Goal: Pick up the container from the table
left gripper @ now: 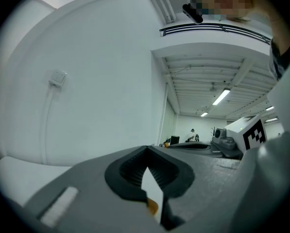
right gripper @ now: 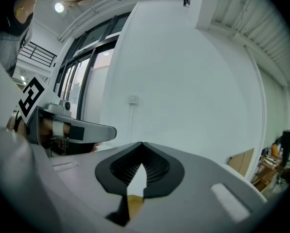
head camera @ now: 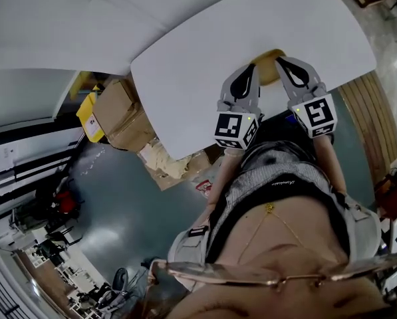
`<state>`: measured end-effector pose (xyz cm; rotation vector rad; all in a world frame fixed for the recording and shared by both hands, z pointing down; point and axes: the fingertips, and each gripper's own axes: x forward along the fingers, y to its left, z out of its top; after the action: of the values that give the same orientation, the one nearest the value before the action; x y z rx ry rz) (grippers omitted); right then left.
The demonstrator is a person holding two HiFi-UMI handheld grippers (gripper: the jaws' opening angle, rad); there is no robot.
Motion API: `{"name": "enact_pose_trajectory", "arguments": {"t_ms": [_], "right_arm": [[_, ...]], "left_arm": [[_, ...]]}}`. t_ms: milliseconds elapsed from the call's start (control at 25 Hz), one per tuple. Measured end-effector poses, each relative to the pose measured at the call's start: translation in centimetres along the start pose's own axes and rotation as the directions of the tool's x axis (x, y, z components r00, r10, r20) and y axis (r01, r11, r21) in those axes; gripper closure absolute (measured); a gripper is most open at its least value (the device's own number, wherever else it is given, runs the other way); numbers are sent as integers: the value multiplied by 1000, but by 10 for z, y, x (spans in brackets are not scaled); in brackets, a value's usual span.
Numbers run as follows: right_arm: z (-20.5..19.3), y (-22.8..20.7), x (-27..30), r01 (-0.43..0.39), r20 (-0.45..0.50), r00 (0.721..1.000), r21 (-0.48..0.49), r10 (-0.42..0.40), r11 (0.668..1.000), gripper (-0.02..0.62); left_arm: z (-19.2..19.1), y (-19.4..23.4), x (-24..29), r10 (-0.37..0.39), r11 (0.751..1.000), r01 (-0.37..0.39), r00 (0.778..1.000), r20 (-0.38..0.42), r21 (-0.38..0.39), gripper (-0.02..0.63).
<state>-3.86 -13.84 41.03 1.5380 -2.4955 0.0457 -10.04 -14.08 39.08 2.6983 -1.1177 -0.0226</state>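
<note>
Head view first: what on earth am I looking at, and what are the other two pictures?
The head view comes from a camera on a person's head, looking down their front. In each hand they hold a grey two-fingered tool, the left gripper and the right gripper, each carrying a black-and-white marker cube. Both point at a small yellow container on a rounded white table. The other two pictures come from cameras riding on each gripper, looking along its fingers. In both, the fingertips meet, and a sliver of yellow shows through the slot behind them. Whether it is pinched, I cannot tell.
</note>
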Motion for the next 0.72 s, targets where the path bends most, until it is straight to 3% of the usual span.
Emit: {"name": "enact_pose_trajectory", "arguments": {"t_ms": [280,720], "right_arm": [[2,-8,13,-27,2,1000,-5,27,1000,571],[0,-56,23,-104,-30,994,-21,103,994,571]], "left_arm": [[-1,13,4,52,999,-52,999,-11,-9,606],[1,8,47,134,991,-134,991,-6,-30,606]]}}
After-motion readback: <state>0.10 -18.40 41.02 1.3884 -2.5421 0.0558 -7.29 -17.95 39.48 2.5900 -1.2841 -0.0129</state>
